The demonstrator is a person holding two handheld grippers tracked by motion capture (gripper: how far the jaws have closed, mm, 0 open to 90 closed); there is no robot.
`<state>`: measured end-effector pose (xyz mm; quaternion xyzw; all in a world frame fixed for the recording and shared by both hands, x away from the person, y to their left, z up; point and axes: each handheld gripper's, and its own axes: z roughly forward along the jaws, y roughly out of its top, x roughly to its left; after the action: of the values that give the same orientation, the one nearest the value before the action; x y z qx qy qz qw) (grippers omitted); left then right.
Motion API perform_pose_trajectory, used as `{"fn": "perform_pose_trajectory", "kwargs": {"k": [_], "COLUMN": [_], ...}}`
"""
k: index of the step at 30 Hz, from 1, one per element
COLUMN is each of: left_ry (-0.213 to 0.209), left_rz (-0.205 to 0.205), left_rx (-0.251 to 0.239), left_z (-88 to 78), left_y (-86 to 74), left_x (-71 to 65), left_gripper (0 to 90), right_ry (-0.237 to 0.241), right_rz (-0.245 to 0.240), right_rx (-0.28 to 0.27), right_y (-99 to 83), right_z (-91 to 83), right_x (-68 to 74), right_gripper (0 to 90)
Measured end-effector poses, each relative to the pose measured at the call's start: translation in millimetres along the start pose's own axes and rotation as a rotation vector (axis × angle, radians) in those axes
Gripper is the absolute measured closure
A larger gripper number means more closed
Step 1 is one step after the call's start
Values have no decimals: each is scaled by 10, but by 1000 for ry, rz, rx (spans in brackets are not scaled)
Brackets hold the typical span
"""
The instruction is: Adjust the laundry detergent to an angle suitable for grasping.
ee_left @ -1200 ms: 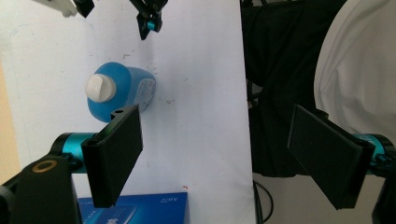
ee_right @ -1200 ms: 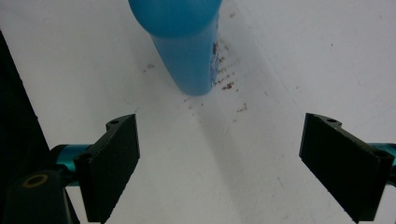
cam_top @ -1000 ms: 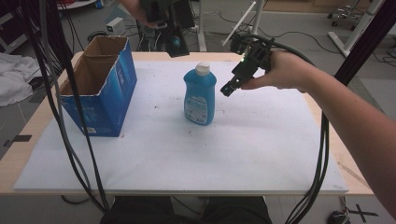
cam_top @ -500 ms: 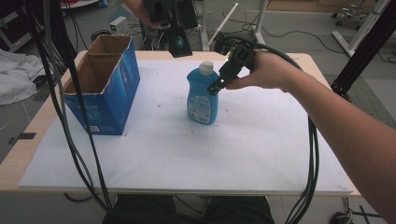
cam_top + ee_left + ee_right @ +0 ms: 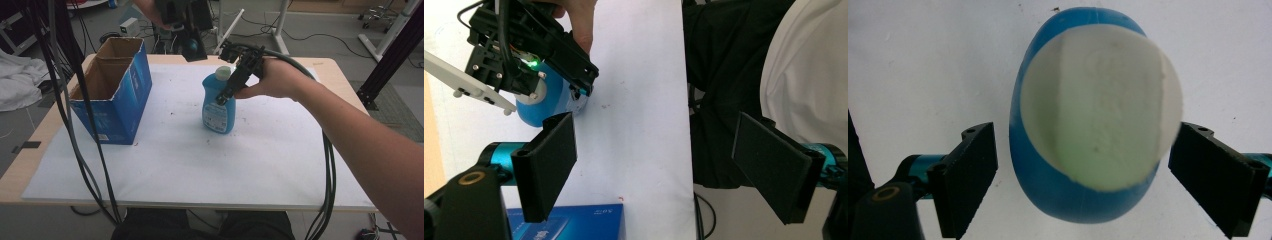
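A blue detergent bottle (image 5: 218, 106) with a white cap (image 5: 1100, 107) stands upright on the white-covered counter (image 5: 200, 165), to the right of an open blue cardboard box (image 5: 112, 90). The right tool (image 5: 231, 86) hangs over the bottle's top, released, one jaw on each side of the cap, neither touching it. The left tool (image 5: 659, 165), also released, is held beyond the bottle, grasping nothing.

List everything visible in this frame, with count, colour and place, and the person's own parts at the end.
bottle: one, blue with white cap, upright at mid-table
cardboard box: one, blue outside, brown inside, open, left of the bottle
table cover: one, white, over the wooden table
cables: several, dark, hanging at left
right gripper: black, open, jaws either side of the bottle's top
left gripper: black, open, held at the far edge
right hand: one, on the right gripper
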<state>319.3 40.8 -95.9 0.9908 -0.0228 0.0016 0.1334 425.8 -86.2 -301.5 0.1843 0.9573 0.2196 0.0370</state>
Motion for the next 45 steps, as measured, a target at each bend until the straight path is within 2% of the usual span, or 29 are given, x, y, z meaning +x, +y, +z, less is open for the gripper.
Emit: {"fn": "perform_pose_trajectory", "kwargs": {"k": [23, 25, 26, 45], "left_ry": [-2, -2, -2, -1], "left_rz": [1, 0, 1, -2], "left_rx": [4, 3, 4, 3], "left_z": [5, 7, 8, 11], "left_y": [3, 5, 6, -11], "left_x": [5, 4, 5, 3], "left_gripper": [181, 181, 181, 181], "right_ry": [-9, -9, -9, -19], "right_rz": [2, -3, -3, 0], "right_rx": [41, 41, 43, 46], "right_y": [55, 57, 59, 105], "right_z": [66, 68, 66, 47], "right_x": [-10, -17, -19, -18], "right_gripper": [117, 121, 159, 169]}}
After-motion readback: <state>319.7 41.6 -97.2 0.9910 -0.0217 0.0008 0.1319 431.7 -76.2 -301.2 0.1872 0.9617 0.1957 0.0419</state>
